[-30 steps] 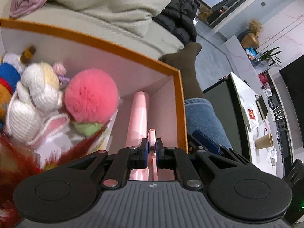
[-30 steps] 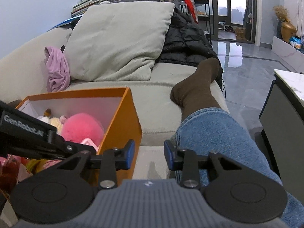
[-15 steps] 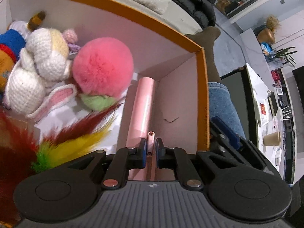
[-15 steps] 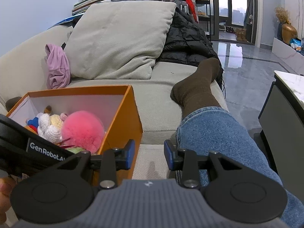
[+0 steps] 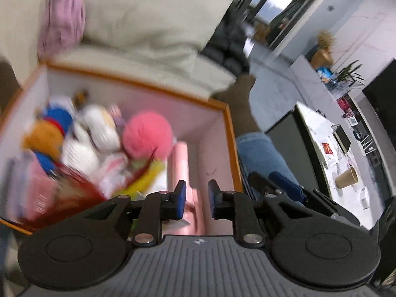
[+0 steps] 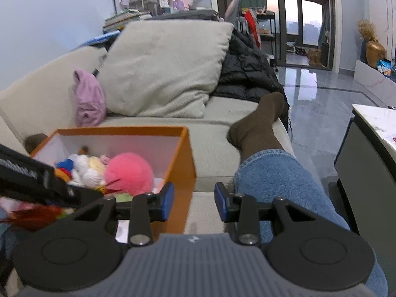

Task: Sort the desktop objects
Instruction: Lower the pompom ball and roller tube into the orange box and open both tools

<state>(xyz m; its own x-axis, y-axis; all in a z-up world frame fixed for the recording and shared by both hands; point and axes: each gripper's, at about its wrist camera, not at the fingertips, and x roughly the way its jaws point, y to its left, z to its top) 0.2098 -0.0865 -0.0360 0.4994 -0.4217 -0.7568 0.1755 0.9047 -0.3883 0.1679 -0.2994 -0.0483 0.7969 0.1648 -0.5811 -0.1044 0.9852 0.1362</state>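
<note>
Now clear of the pink tube [image 5: 180, 165] lying inside the orange box [image 5: 231, 148], left hand-held gripper [image 5: 196, 199] just opening, empty. Right hand-held gripper [image 6: 194, 201] parted, empty too. Best withdrawn straight up, avoiding the feathers [image 5: 81, 190].

Orange box [image 5: 231, 133] on sofa, pink pompom [image 5: 147, 135], knitted toys [image 5: 99, 128], pink tube [image 5: 179, 165] inside

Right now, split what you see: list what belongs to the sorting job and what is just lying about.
Job:
- orange box
- pink pompom
- knitted toys
- pink tube
- feathers

Lying about:
- beige cushion
- lilac cloth
- black jacket
- paper cup
</note>
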